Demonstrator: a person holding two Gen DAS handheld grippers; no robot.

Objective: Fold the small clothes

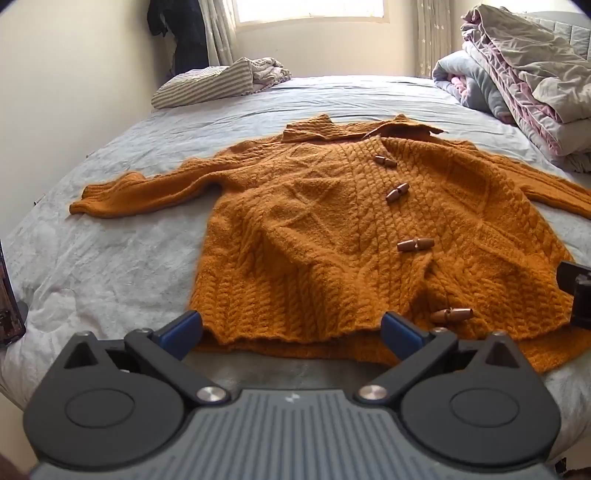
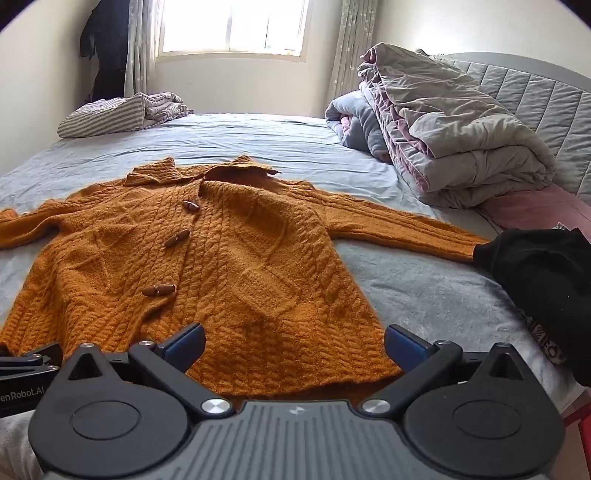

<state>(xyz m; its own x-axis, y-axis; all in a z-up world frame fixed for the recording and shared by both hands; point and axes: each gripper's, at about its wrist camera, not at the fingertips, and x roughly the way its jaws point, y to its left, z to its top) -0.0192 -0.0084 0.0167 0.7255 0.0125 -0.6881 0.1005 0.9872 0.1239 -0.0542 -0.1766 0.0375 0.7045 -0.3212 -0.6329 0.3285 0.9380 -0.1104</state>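
The bed (image 2: 258,136) took up most of the room, spread with a wrinkled grey-blue sheet and backed by a quilted grey headboard (image 2: 535,96) on the right. Against that headboard a bulky pile of folded quilts (image 2: 461,133) in grey and pink rose well above everything else. At the far left corner of the mattress lay a striped pillow (image 2: 107,116) with a crumpled cloth just beside it, under a bright window (image 2: 232,26) hung with pale curtains.

In the middle of the bed, nearer the front edge, an orange cable-knit cardigan (image 1: 332,229) lay flat and face up, collar toward the window, hem toward the front edge. Its sleeves were stretched out to either side, and the right cuff reached a heap of black clothing (image 2: 543,288) at the bed's right edge. Brown wooden toggle buttons (image 1: 415,244) ran down its front; the lowest one sat close to the hem.

The left gripper (image 1: 291,328) hung tilted down over the hem's left part, its blue-padded fingers (image 1: 184,330) spread wide with nothing between them but the knit below. The right gripper (image 2: 293,349) hovered likewise over the hem's right part, its fingers (image 2: 404,349) equally wide apart and gripping nothing.
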